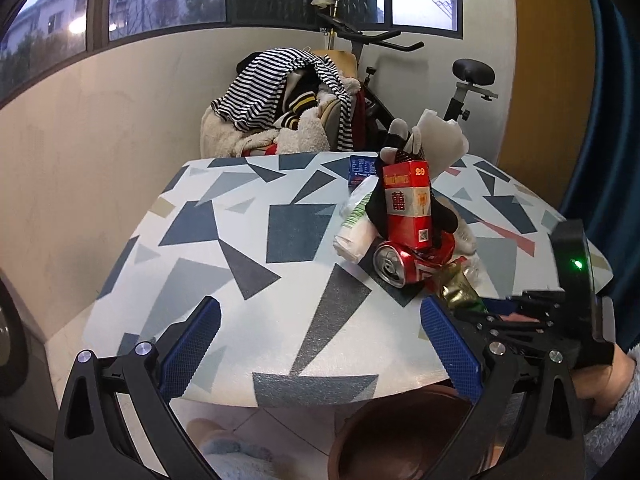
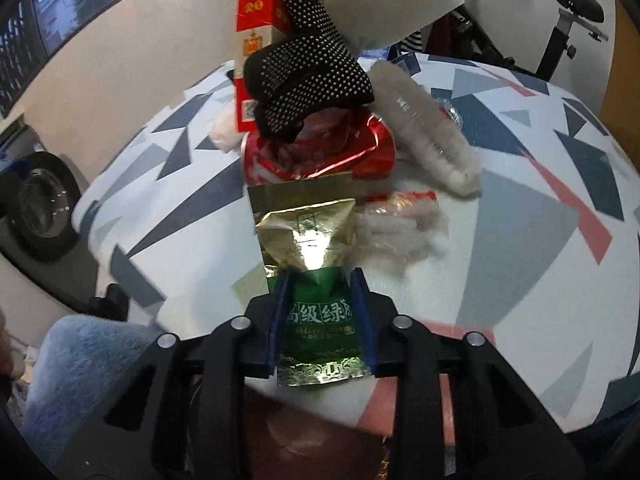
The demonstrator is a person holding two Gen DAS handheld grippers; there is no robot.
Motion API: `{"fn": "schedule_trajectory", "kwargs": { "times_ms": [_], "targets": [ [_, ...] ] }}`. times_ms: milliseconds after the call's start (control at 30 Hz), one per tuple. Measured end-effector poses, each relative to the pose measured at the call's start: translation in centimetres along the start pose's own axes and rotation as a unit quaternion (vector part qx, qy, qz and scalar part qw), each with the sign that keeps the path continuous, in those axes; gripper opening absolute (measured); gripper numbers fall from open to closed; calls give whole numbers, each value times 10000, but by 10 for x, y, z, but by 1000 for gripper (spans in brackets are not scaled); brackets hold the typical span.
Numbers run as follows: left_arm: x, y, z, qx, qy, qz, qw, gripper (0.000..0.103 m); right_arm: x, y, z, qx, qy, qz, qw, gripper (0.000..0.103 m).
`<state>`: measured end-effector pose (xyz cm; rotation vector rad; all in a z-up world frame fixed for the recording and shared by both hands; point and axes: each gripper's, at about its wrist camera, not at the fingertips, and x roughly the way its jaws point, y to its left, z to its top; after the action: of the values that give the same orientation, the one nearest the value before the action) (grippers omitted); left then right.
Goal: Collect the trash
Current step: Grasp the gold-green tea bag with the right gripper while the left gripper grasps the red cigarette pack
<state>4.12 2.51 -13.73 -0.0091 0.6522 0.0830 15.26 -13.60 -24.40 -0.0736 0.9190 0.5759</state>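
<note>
A heap of trash sits on the patterned table [image 1: 240,240]: a red cigarette box [image 1: 406,204], a crushed red can [image 1: 398,266], a black dotted glove [image 2: 312,68], a clear plastic bottle [image 2: 424,128], white paper [image 1: 440,140] and crinkled clear wrap [image 2: 400,228]. My right gripper [image 2: 320,292] is shut on a green and gold tea packet [image 2: 308,240] at the table's near edge, with the blue pads pressing both its sides. My left gripper [image 1: 320,332] stands wide open over the near left of the table, nothing between its fingers, left of the heap.
A brown bin [image 1: 400,432] stands on the floor below the table's near edge. Behind the table are a chair piled with clothes [image 1: 280,100] and an exercise bike [image 1: 472,76]. A washing machine [image 2: 40,204] is at the left. A small blue box [image 1: 360,170] lies behind the heap.
</note>
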Motion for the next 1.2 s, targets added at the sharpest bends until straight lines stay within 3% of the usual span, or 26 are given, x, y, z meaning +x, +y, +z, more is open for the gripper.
{"fn": "schedule_trajectory", "kwargs": {
  "times_ms": [133, 400, 600, 733, 900, 967, 1033, 1200],
  "targets": [
    [-2, -8, -1, 71, -29, -47, 10000, 98, -19, -8, -10, 130, -138, 112, 9998, 29],
    [-3, -28, -3, 314, -32, -116, 9994, 96, -49, -24, -23, 258, -588, -200, 9977, 29],
    [7, -27, 5, -76, 72, -448, 9989, 83, -60, -27, -19, 94, -802, -312, 9962, 28],
    [21, -32, 23, -171, 81, -655, 9977, 72, -64, -32, -17, 117, -902, -298, 9954, 28],
    [44, -53, 66, -13, -50, -834, 9965, 67, -66, -41, -13, 239, -987, -253, 9945, 28],
    [58, -60, 82, -1, -51, -869, 9962, 61, -66, -45, -13, 275, -1012, -254, 9942, 27],
    [72, -67, 94, 42, 46, -906, 9959, 48, -66, -49, -12, 303, -1030, -262, 9939, 27],
    [107, -77, 111, 17, 401, -979, 9944, 48, -67, -60, -12, 426, -1065, -281, 9930, 27]
  ]
}}
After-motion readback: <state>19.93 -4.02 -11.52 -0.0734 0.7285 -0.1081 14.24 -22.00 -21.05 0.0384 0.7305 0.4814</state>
